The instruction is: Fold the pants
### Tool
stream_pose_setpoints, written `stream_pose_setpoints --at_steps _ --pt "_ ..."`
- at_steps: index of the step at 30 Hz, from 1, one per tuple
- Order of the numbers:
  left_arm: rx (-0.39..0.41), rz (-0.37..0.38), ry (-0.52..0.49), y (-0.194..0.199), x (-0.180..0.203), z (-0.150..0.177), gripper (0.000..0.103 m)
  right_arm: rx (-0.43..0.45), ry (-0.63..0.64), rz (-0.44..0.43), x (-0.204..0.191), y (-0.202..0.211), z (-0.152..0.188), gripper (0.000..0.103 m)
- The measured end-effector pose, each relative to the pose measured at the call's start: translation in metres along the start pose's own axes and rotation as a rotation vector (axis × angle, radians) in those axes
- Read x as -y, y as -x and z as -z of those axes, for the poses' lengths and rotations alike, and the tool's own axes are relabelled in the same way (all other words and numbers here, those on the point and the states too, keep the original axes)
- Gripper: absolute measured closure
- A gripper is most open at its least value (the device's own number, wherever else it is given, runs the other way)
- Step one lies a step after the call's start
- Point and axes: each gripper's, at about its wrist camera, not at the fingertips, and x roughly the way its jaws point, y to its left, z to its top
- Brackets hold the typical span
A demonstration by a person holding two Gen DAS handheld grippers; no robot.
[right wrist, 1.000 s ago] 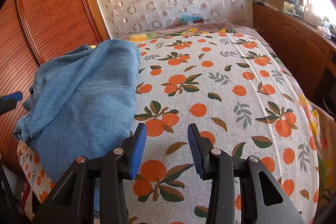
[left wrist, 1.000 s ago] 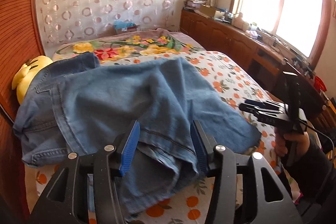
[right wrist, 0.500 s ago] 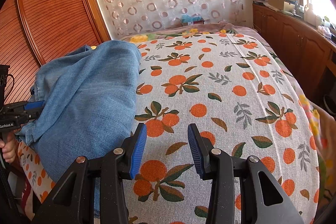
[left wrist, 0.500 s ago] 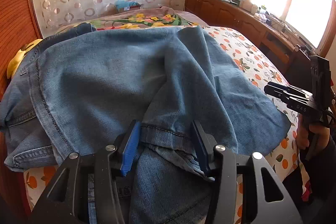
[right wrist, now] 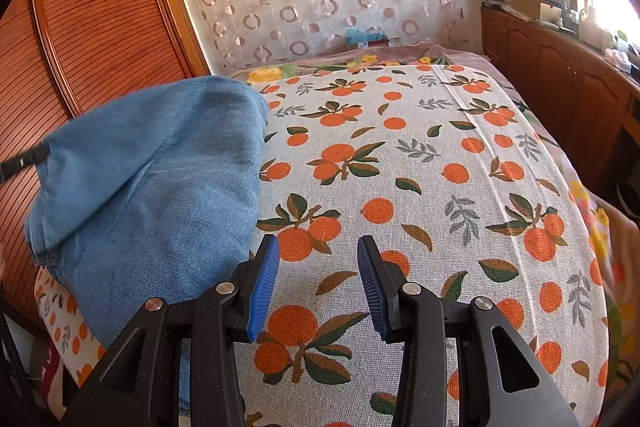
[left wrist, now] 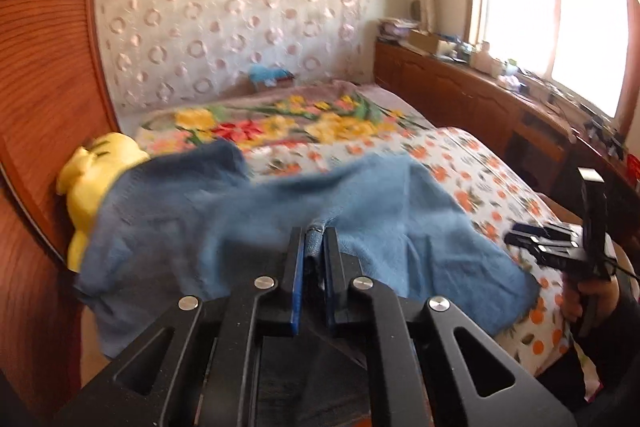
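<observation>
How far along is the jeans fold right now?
Early. Done: the left gripper has just closed on a hem of the jeans. In hand: that edge is lifted off the orange-print bedspread. Left: the jeans remain bunched, and the right gripper hangs open, holding nothing.

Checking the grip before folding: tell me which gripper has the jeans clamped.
The left gripper: its jaws have just closed on a fold of the jeans. The right gripper stands open above the bedspread.
</observation>
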Motion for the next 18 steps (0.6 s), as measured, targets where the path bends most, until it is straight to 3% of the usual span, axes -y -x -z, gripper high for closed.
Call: stream_pose_setpoints --at_steps 3,8,14,18 --pt "0.018 -0.08 -0.001 -0.001 -0.025 -0.019 0.093 0.002 0.0 0.001 0.001 0.0 -0.001 0.061" --pt "-0.037 -0.138 -0.006 -0.031 -0.053 -0.035 0.093 0.006 0.001 0.001 0.001 0.001 0.0 0.061" --pt "-0.113 -0.158 0.006 -0.058 -0.062 -0.025 0.091 0.008 0.004 -0.003 0.001 0.003 0.001 0.061" --pt "-0.126 -0.146 0.032 -0.049 -0.062 -0.008 0.081 0.01 0.007 -0.004 0.0 0.003 0.001 0.061"
